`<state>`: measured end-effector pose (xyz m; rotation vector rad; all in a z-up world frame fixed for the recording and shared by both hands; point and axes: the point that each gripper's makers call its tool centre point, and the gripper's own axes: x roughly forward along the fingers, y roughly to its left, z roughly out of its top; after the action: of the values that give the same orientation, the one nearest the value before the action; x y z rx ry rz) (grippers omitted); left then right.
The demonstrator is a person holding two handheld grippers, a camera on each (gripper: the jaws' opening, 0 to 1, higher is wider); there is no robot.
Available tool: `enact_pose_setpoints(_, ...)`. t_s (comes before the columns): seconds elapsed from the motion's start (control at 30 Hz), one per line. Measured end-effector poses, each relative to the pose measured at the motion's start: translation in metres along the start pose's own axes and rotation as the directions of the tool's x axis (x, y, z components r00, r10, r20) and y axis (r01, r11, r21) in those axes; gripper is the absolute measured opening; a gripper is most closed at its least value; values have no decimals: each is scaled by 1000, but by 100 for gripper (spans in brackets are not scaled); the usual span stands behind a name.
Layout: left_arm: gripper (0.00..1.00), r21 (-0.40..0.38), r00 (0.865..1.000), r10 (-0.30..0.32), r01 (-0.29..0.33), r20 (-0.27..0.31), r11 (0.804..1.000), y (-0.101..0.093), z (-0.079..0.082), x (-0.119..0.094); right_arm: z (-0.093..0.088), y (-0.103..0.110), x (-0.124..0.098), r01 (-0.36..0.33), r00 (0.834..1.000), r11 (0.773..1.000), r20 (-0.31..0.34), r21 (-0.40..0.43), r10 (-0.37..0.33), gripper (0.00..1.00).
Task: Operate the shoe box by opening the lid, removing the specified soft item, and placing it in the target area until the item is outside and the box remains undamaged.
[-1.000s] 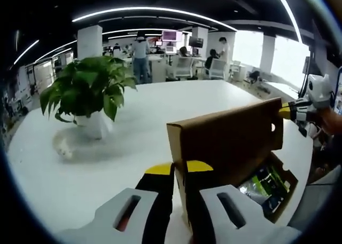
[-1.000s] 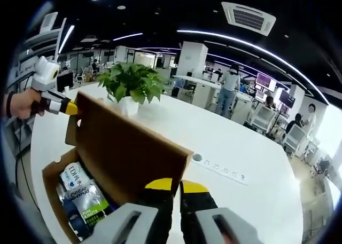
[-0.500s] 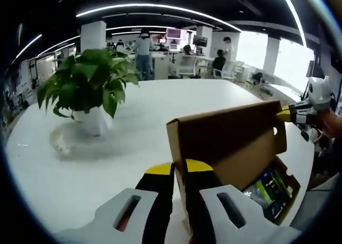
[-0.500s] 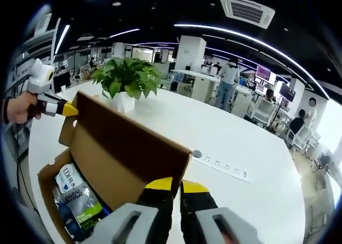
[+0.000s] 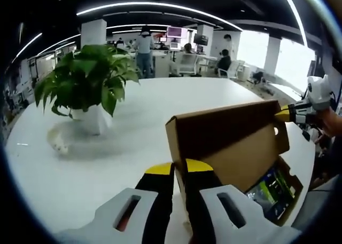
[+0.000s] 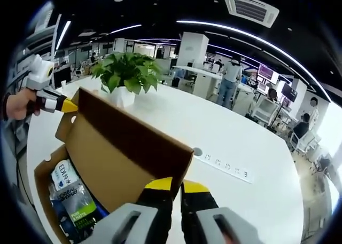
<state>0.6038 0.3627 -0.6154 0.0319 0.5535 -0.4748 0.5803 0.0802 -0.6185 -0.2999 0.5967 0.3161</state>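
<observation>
I have the brown cardboard shoe box on the round white surface, its hinged cardboard lid raised nearly upright. My left tool pinches one top corner of the lid, jaws pressed onto its edge; my right tool pinches the other corner the same way. Inside the box lie soft printed packets, green, white and blue. To do this step well, I should swing both corners back together at the same pace, so the lid does not twist or tear at its hinge. A leafy green plant in a white pot stands far left, well apart.
</observation>
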Motion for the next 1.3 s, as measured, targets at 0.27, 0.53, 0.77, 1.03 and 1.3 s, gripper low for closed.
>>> enact_pose_setpoints(0.27,6,22,1000,18,-17,-23,1000,3,-4,10,-3,-2,12,-2,999,1000,-36,-13,1,0)
enact_pose_setpoints(0.53,6,17,999,24,-23,-48,1000,9,-8,23,-9,-6,27,-2,998,1000,-69,-28,0,0)
enact_pose_setpoints(0.77,6,30,996,42,-40,-76,999,16,-13,37,-15,-5,36,5,996,1000,-88,-29,-8,1)
enact_pose_setpoints(1.03,6,15,992,44,-42,-116,999,24,-23,56,-25,-4,48,10,993,999,-114,-48,-15,2)
enact_pose_setpoints(1.3,7,17,988,45,-43,-149,999,29,-33,68,-34,-3,57,5,989,999,-146,-32,-9,2)
